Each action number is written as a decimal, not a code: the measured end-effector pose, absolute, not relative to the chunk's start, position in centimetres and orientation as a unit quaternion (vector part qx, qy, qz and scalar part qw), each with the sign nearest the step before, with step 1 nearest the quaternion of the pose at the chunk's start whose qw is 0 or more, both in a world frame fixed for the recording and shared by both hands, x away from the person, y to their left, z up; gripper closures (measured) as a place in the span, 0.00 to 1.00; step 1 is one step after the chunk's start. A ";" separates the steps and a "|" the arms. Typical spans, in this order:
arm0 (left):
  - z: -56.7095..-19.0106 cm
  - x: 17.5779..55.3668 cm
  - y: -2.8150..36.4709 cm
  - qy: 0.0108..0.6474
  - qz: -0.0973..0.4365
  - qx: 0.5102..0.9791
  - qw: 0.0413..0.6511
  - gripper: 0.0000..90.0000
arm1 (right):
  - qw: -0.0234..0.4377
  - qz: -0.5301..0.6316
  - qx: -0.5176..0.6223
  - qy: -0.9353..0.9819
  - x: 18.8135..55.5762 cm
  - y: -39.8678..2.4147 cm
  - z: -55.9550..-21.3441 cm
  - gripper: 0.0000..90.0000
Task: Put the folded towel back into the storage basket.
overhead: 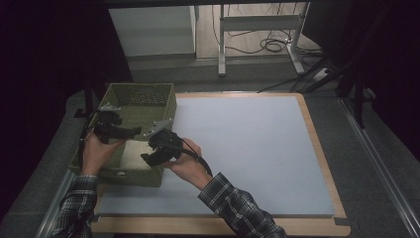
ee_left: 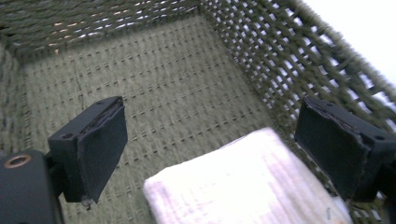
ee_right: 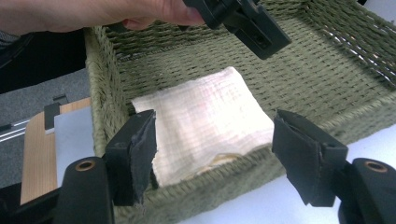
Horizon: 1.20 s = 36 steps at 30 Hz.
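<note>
A green woven basket (overhead: 171,99) stands at the left end of the table. A folded white cloth (overhead: 132,153) lies flat on its floor in the near corner. My left gripper (overhead: 130,131) hangs over the basket's left side, open, with the cloth (ee_left: 243,186) below and between its jaws, untouched. My right gripper (overhead: 148,151) is held just above the basket's near right rim, also open. In the right gripper view its jaws (ee_right: 215,154) frame the cloth (ee_right: 205,121) without touching it, and the left gripper (ee_right: 247,25) shows above the basket's far wall (ee_right: 100,84).
A pale blue-grey mat (overhead: 247,148) covers the wooden table (overhead: 317,144) to the right of the basket. Behind the table stand white desk legs (overhead: 222,44) with loose cables (overhead: 272,44) on the floor. A dark stand (overhead: 356,89) is at the far right.
</note>
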<state>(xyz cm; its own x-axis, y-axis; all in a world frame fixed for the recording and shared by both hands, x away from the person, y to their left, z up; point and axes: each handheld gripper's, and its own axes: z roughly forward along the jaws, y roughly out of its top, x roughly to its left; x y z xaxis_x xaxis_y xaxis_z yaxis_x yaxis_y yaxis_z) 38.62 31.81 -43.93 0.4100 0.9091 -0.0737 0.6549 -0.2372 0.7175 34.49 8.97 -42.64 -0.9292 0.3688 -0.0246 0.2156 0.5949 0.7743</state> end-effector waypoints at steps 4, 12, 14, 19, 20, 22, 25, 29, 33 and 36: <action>-43.6 38.6 31.2 0.505 0.181 0.768 0.350 0.10 | 0.093 0.421 0.169 0.887 34.6 8.1 -42.5 0.33; -43.1 38.6 29.9 0.492 0.179 0.773 0.359 0.08 | 0.093 0.421 0.178 0.885 35.1 6.0 -42.4 0.31; -42.9 38.6 29.5 0.488 0.179 0.775 0.360 0.07 | 0.091 0.420 0.181 0.885 35.2 5.5 -42.5 0.31; -42.5 38.5 28.4 0.478 0.179 0.780 0.362 0.06 | 0.095 0.417 0.192 0.884 35.5 4.0 -42.6 0.28; -42.4 38.5 28.2 0.476 0.180 0.780 0.364 0.06 | 0.094 0.417 0.194 0.883 35.5 3.7 -42.7 0.28; -42.2 38.5 27.7 0.471 0.180 0.783 0.365 0.06 | 0.096 0.416 0.198 0.882 35.7 3.0 -42.7 0.27; -42.0 38.5 27.1 0.466 0.178 0.784 0.370 0.05 | 0.097 0.418 0.202 0.880 35.9 2.2 -42.8 0.25; -41.9 38.5 26.2 0.458 0.174 0.788 0.372 0.05 | 0.096 0.415 0.204 0.881 36.0 1.2 -43.1 0.23; -41.9 38.7 25.3 0.454 0.171 0.793 0.370 0.05 | 0.094 0.416 0.209 0.880 36.1 0.1 -43.4 0.20; -41.9 38.9 24.6 0.450 0.169 0.797 0.365 0.05 | 0.097 0.411 0.215 0.880 36.2 -0.8 -43.7 0.19</action>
